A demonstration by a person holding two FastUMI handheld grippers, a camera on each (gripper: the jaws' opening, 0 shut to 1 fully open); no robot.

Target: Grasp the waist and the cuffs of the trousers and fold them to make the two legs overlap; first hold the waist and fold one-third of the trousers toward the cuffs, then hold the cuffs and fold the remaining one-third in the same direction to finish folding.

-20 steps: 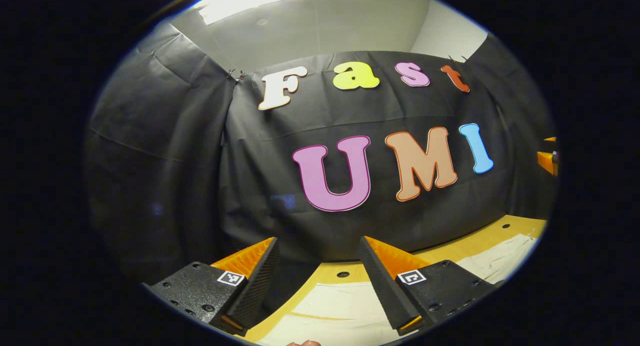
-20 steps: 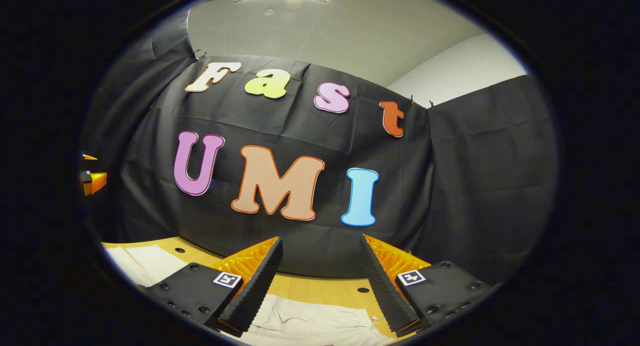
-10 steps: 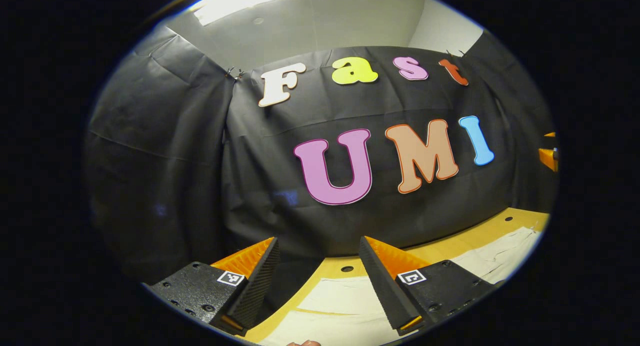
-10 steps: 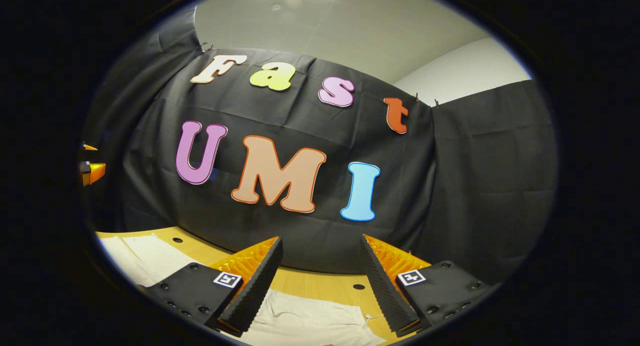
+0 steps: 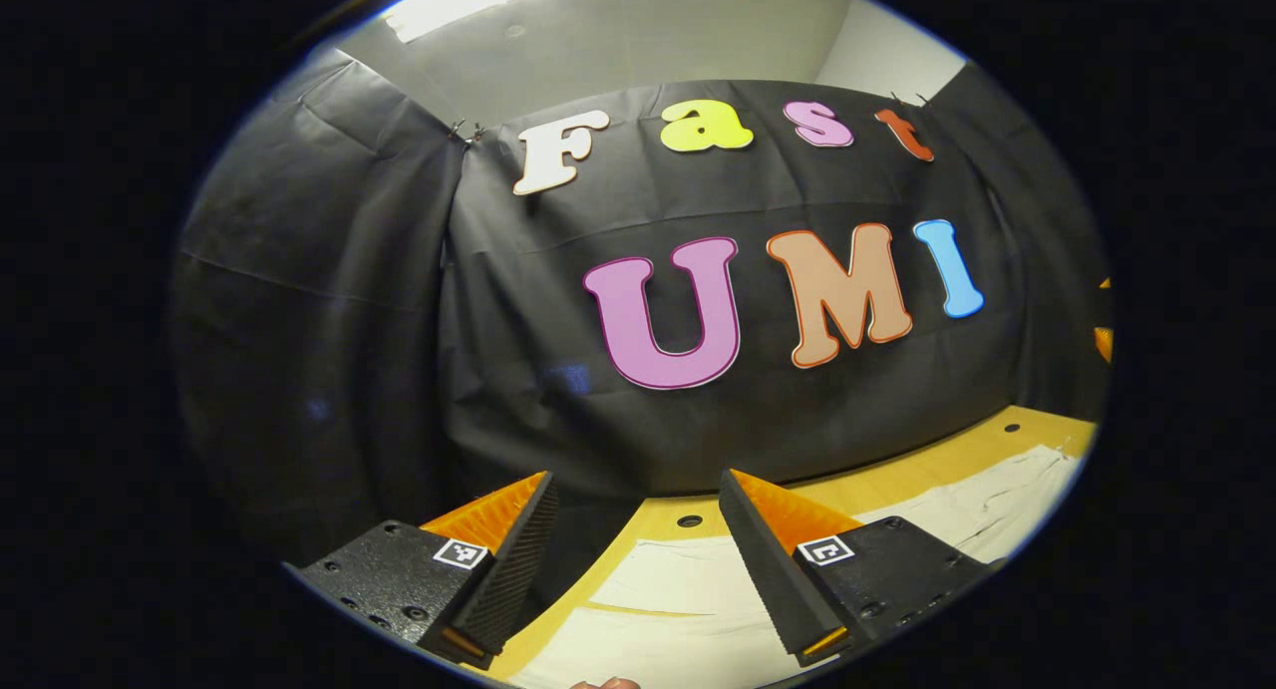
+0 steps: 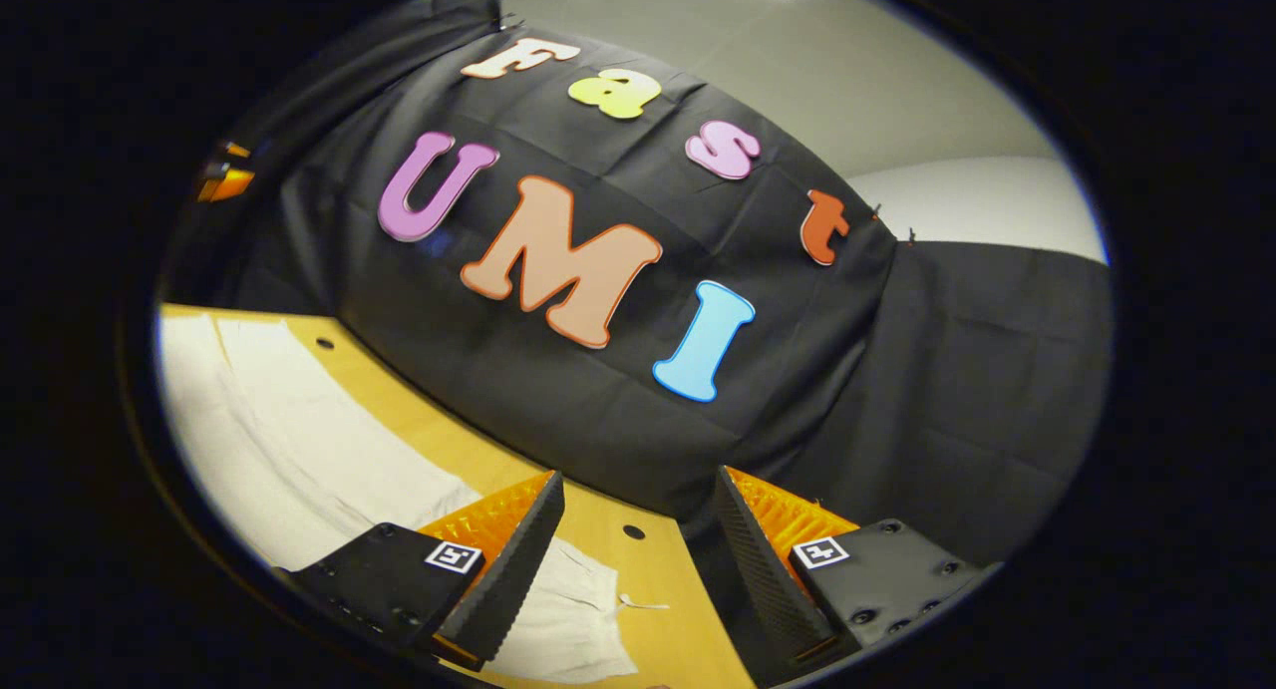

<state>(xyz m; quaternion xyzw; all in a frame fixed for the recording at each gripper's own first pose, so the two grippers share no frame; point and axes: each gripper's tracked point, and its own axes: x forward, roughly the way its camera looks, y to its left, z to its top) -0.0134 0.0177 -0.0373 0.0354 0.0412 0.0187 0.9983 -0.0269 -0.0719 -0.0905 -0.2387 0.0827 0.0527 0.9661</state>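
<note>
Both of my grippers, left gripper [image 5: 634, 559] and right gripper [image 6: 638, 559], hang released above the pale cream cloth trousers [image 6: 299, 440], which lie flat along the yellow wooden counter [image 5: 897, 485]. Their long axis runs sideways between my hands: the drawstring end lies below the right gripper, the other end below the left.

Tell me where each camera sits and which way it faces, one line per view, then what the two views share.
Left gripper view: rides on the left tool, level, facing the booth wall; its open fingers show low, over the trousers on the table.
Right gripper view: rides on the right tool, rolled to one side, facing the same wall; its open fingers frame the trousers' drawstring.
Shared: wall, table, pale trousers; each shows a bit of the other tool at its edge.
</note>
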